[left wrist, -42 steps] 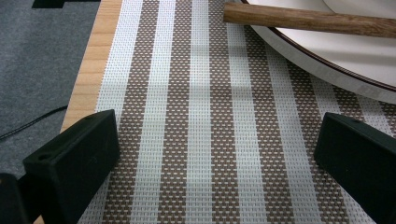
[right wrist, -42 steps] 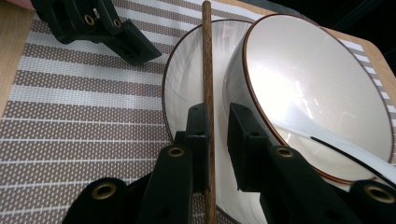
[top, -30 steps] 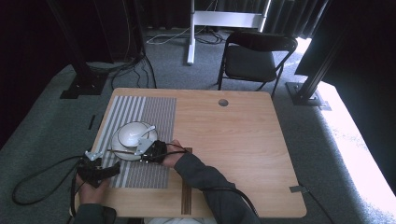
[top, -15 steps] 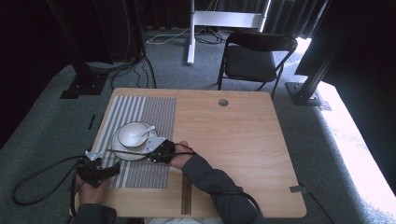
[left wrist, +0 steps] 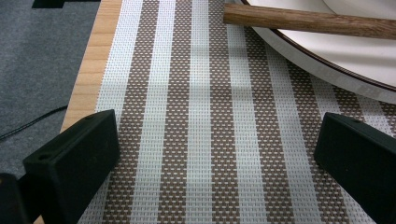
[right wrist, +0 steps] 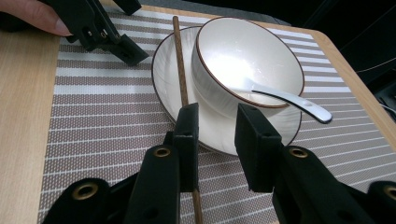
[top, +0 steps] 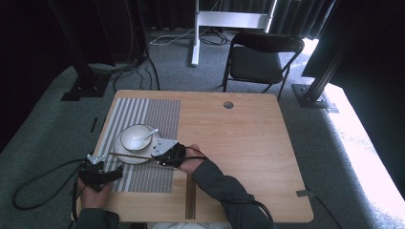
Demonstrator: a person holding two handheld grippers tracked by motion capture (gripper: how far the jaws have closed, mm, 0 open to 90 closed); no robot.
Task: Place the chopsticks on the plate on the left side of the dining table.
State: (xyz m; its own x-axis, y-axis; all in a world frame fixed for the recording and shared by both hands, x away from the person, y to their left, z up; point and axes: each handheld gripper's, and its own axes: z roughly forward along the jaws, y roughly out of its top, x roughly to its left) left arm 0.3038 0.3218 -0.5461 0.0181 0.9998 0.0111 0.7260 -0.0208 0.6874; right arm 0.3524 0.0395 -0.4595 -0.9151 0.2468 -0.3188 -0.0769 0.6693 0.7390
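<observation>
Chopstick across saucer, beside bowl with spoon.
Right gripper: fingers parted, chopstick lying just beside the 1 finger, not clamped. Left gripper: fingers wide apart over striped placemat, holding nothing, on table.

Dim surroundings; daylight entering from right onto floor. Glare inside bowl. Near jaws slightly soft, placemat weave sharp.
</observation>
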